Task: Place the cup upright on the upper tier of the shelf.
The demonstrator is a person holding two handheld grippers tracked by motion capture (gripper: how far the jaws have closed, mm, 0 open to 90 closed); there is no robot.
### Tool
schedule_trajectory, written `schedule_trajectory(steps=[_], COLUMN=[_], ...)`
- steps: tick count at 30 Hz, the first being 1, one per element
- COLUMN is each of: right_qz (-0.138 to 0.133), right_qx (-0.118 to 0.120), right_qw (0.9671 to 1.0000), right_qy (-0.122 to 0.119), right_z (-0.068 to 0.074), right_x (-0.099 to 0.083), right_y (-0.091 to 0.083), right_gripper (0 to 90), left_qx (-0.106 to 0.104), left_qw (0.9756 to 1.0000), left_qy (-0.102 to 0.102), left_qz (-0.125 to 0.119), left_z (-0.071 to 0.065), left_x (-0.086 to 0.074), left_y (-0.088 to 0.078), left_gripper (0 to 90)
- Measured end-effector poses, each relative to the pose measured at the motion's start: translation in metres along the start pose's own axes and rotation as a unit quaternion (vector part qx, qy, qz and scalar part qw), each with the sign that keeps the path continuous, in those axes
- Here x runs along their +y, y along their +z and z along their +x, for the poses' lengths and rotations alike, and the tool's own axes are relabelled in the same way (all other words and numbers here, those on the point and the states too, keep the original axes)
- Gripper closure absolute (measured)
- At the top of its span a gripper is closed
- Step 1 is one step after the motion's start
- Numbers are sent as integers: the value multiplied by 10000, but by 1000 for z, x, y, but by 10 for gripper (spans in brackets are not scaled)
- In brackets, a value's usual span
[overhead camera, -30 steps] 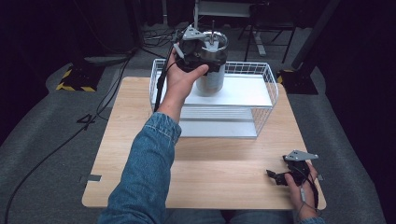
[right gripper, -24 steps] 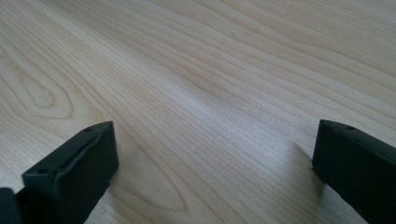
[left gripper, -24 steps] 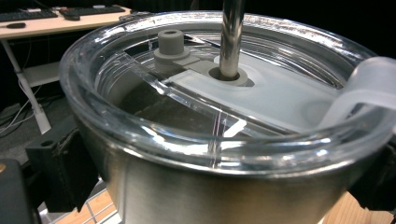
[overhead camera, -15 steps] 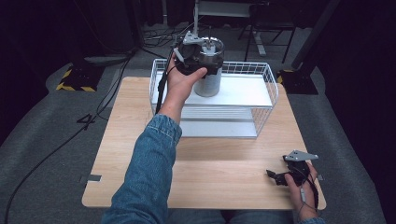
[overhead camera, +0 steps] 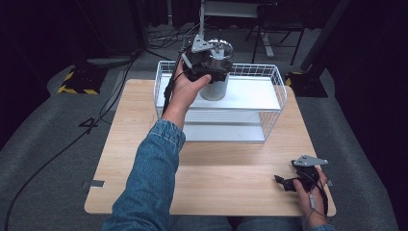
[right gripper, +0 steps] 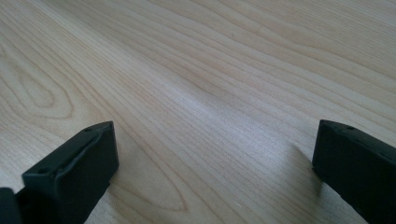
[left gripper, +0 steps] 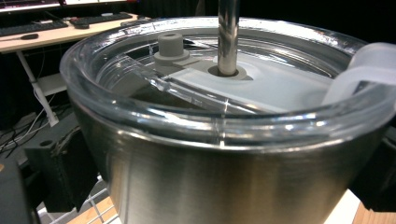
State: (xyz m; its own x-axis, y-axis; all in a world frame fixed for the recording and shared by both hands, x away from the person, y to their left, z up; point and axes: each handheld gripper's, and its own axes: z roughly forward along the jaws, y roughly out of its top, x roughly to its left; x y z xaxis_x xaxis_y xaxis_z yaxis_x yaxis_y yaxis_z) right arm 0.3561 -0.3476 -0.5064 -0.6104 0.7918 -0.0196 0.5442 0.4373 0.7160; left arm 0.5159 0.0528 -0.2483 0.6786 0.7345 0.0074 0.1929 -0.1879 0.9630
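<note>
A stainless steel tumbler (overhead camera: 215,89) with a clear lid and a metal straw (left gripper: 228,37) stands on the white top shelf of a wire rack (overhead camera: 260,98). My left gripper (overhead camera: 208,63) reaches around its upper part from the left. Its jaws have just been opening, and the tumbler (left gripper: 224,177) is between them. In the left gripper view the left jaw stands off the steel wall with a gap. My right gripper (overhead camera: 285,183) rests low over the wooden table (overhead camera: 144,130) at the front right. It (right gripper: 215,163) is open, with bare wood between its jaws.
The rack has a raised wire rim (overhead camera: 280,82) around the shelf and a lower white shelf (overhead camera: 226,130). Beyond the table's far edge are cables and a metal stand (overhead camera: 202,19) on dark floor. A yellow-black striped block (overhead camera: 76,82) lies at the left.
The left hand has shifted slightly at the tumbler, which stays in the same spot on the rack's top shelf. The right gripper has not moved.
</note>
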Motion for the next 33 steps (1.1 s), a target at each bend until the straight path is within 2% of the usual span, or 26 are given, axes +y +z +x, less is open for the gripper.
schedule_trajectory(steps=[5,9,15,17,22,24,28,33], right_qz=[-3,10,4,10,9,8,10,12], right_qx=[-1,9,18,22,28,27,29,29], right_qw=[10000,10000,10000,10000,10000,10000,10000,10000], right_qy=[10,-2,26,12,41,39,42,49], right_z=[0,0,-1,-1,-1,-1,-1,-1], right_x=[0,0,0,0,0,0,0,0], right_y=[0,0,0,0,0,0,1,0], right_gripper=[6,6,6,6,6,6,6,6], left_qx=[-18,1,290,292,288,321,334,379], left_qw=[9999,9999,9985,9982,9982,9985,9980,9981], left_qy=[-37,-49,414,465,459,386,476,426], left_qz=[-144,-143,-212,-223,-256,-239,-249,-224], left_z=[0,0,-6,-6,-5,-6,-7,-7], left_x=[-4,-4,-2,-2,-3,-3,-4,-3], left_y=[0,-1,-2,-3,-4,-4,-7,-10], left_gripper=[27,27,4,0,0,1,0,0])
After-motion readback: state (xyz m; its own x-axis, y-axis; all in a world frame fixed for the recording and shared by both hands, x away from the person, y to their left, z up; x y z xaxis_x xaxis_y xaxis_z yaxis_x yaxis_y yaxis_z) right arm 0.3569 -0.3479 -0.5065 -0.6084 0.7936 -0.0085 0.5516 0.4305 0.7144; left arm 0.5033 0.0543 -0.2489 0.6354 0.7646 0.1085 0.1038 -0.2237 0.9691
